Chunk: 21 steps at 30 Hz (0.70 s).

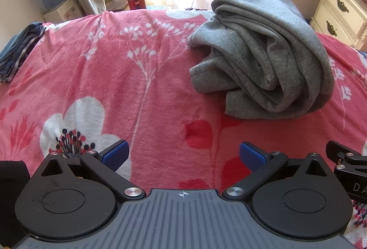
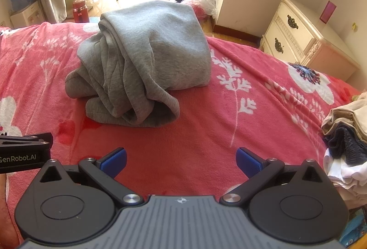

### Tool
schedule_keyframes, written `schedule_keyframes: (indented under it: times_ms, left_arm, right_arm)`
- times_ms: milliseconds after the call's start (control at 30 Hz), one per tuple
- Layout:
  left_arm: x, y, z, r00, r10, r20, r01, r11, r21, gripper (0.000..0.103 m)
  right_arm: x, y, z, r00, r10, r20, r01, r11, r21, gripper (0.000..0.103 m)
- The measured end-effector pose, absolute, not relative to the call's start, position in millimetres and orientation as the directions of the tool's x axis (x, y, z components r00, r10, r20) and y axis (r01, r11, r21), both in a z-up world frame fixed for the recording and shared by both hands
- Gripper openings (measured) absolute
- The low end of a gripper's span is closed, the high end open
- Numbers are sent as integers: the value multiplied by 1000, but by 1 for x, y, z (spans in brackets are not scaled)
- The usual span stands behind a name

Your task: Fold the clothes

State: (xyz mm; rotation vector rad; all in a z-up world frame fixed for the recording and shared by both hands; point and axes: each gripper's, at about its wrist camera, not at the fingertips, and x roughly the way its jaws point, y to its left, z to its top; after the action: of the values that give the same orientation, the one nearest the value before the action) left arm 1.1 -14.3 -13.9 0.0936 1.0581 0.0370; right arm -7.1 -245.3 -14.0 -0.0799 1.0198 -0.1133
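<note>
**Grey garment bundled on the bed, both grippers empty**

A grey fleece garment [image 1: 263,56] lies in a loose, rumpled bundle on the pink floral fleece blanket [image 1: 142,79] that covers the bed. Its folds are thick and uneven, with an edge spilling toward the camera (which kind of garment it is cannot be told from the bundle).

The left gripper [image 1: 183,155] hangs low over the blanket, near the bundle but apart from it, its blue-padded fingers spread wide with nothing between them. The right gripper [image 2: 181,159] is likewise spread wide and empty, and the grey bundle [image 2: 142,61] sits ahead of it, slightly to its left.

At the left edge of the bed lies a pile of blue and checked clothes [image 1: 18,49]. At the right edge sits a heap of beige, dark and white clothes [image 2: 344,134]. A cream chest of drawers with dark handles [image 2: 298,36] stands beyond the bed on the right.
</note>
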Motion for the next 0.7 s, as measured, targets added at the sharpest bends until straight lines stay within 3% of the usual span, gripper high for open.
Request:
schedule_keyframes:
  times_ms: [700]
  left_arm:
    - [3,-12,-14,486,72,-871,6,996,85,103]
  right_arm:
    - [-7,-246,-14,521,-130,-844,59,991,-116,103]
